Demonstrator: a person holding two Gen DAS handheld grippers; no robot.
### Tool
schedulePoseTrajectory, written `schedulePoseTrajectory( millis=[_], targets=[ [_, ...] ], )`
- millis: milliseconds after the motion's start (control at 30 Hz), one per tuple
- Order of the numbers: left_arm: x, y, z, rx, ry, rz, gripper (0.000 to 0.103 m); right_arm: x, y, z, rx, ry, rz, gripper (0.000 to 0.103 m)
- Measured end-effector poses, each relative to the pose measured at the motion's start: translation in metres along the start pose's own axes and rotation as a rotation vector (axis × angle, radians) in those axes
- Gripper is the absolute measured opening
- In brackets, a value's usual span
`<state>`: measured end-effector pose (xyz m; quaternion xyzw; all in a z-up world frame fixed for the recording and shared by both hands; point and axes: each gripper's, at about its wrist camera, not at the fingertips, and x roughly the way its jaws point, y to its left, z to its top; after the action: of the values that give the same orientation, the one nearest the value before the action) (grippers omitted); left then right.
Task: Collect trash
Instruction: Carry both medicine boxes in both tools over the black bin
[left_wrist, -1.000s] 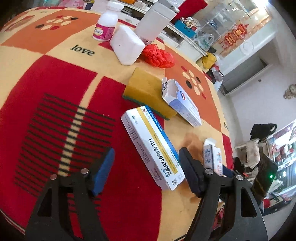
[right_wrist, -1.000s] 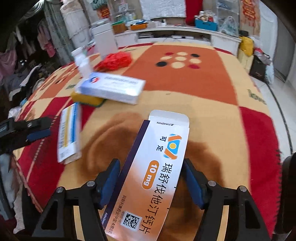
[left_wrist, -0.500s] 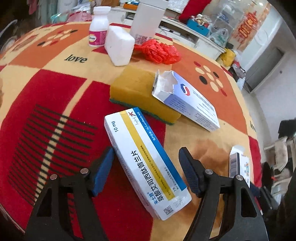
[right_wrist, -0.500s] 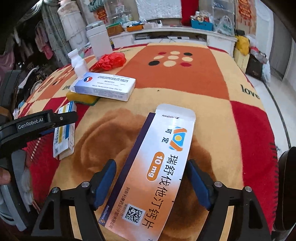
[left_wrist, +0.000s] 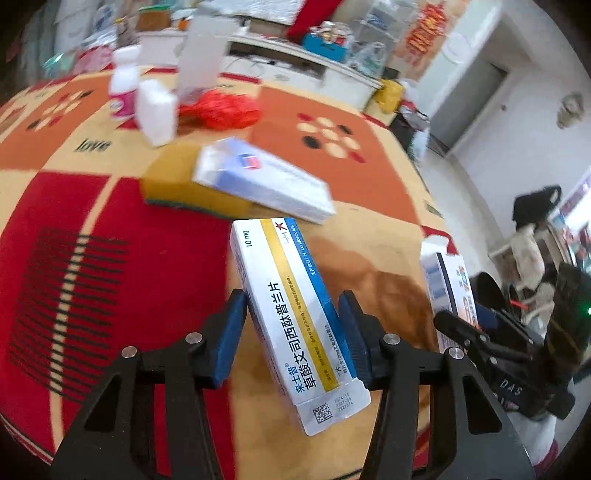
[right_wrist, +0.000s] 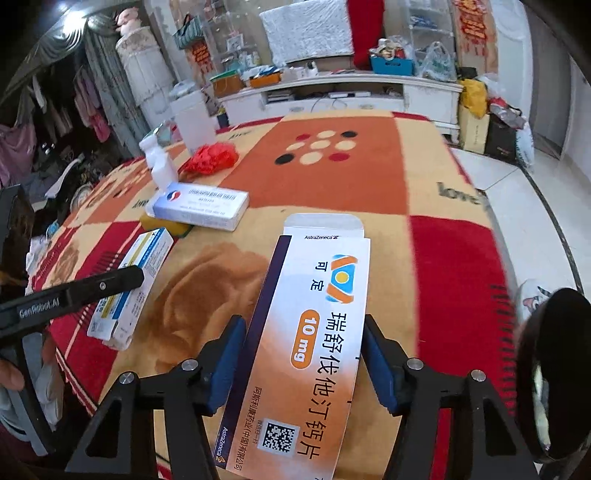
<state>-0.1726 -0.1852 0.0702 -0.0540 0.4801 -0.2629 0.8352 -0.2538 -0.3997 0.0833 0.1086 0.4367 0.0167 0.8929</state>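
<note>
A white medicine box with a yellow and blue stripe (left_wrist: 280, 266) stands between the blue pads of my left gripper (left_wrist: 291, 301). The jaws are closing and both pads touch its long sides; its near end sticks out toward the camera. A flat orange and white medicine box (right_wrist: 325, 314) lies lengthwise in my right gripper (right_wrist: 303, 321), whose jaws are closing with the pads against its edges. In the right wrist view a left finger (right_wrist: 92, 288) crosses the striped box (right_wrist: 147, 254). The orange box (left_wrist: 448, 288) shows at the right of the left wrist view.
On the red, orange and cream blanket (left_wrist: 74, 221) a white and blue box (left_wrist: 266, 181) rests on a yellow sponge (left_wrist: 173, 181). Behind them are a red plastic bag (left_wrist: 221, 110), a white container (left_wrist: 157, 110) and a pink-labelled bottle (left_wrist: 123, 92). The table's edge and floor (right_wrist: 524, 206) lie to the right.
Both pairs of jaws have narrowed onto their boxes. The striped box now lines up with the left fingers. Both views have shifted and the left one is blurred.
</note>
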Motion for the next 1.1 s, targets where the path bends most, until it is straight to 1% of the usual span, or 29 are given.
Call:
schedulePoseTrajectory(
  millis=[233,567,867,1100],
  targets=[
    [0.005,-0.050,-0.001,0.094,0.001,-0.041,0.050,-0.031,-0.034,-0.006,0.064,-0.041,-0.040,0.060],
    [0.026,-0.125,-0.001,0.220,0.017,-0.090,0.050,-0.066,-0.085,-0.017,0.156,-0.093,-0.113,0.060],
    [0.048,-0.189,-0.002,0.318,0.037,-0.146,0.050,-0.091,-0.137,-0.031,0.238,-0.111,-0.192,0.060],
    [0.067,-0.229,-0.004,0.372,0.069,-0.196,0.050,-0.108,-0.181,-0.045,0.312,-0.116,-0.255,0.060]
  ],
)
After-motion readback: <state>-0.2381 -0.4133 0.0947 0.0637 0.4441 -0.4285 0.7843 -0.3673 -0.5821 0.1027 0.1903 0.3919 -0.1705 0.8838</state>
